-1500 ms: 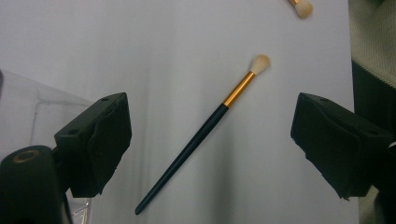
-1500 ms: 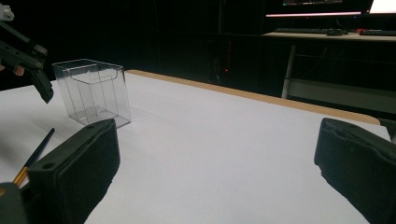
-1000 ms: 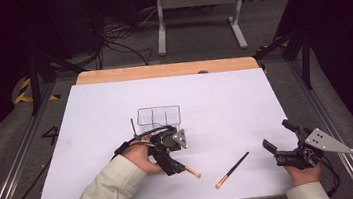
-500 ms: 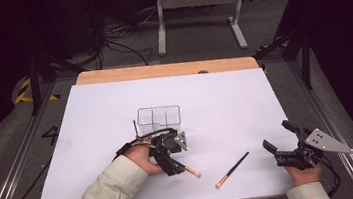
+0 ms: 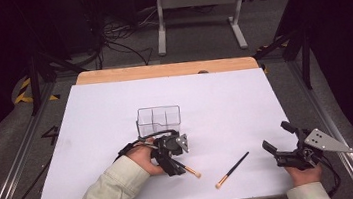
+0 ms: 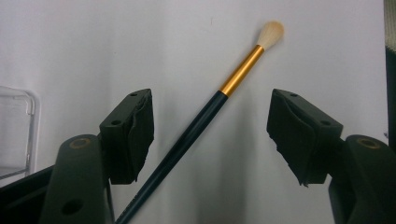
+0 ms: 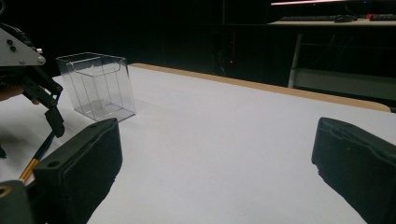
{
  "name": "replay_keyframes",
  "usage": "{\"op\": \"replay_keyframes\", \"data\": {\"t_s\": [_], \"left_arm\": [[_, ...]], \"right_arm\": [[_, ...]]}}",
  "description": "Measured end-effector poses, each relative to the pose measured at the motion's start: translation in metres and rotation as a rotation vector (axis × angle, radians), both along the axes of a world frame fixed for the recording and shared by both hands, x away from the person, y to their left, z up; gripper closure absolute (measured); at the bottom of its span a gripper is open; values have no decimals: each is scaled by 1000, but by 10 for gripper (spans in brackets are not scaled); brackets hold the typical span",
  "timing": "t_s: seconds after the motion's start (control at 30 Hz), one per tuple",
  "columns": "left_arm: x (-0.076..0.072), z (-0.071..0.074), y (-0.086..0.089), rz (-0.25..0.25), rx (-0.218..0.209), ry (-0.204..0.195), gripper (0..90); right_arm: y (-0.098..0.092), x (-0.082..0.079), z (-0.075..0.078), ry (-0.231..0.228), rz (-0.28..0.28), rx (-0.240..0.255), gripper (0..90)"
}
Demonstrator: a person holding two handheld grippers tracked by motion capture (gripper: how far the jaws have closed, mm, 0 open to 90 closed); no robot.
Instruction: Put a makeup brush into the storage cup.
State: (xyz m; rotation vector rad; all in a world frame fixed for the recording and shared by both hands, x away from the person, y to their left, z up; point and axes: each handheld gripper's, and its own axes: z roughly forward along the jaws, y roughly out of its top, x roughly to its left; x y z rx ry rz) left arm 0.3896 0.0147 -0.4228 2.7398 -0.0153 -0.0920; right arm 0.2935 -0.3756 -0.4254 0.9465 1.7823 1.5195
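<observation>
Near the tabletop's front edge, left of centre, the left gripper (image 5: 178, 167) points down over a dark-handled makeup brush (image 6: 205, 116). Its jaws have just been closing; the brush lies between the pads, untouched. A clear plastic organizer (image 5: 159, 120) stands just behind. A second brush (image 5: 232, 169) lies right of centre. Near the front right corner, the right gripper (image 5: 281, 143) rests with jaws wide apart, empty.

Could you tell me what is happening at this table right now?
A person is working with two hand-held grippers. The left gripper straddles a makeup brush lying on the white table; its jaws have just been closing but do not touch it yet. The right gripper waits open at the side. A second brush and a clear box lie nearby.
</observation>
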Motion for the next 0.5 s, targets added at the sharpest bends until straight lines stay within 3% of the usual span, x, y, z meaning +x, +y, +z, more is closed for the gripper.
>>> {"op": "replay_keyframes", "data": {"t_s": [0.5], "left_arm": [[0,-7,-3,-11,38,8,476]], "right_arm": [[0,2,-1,17,14,7,25]]}}
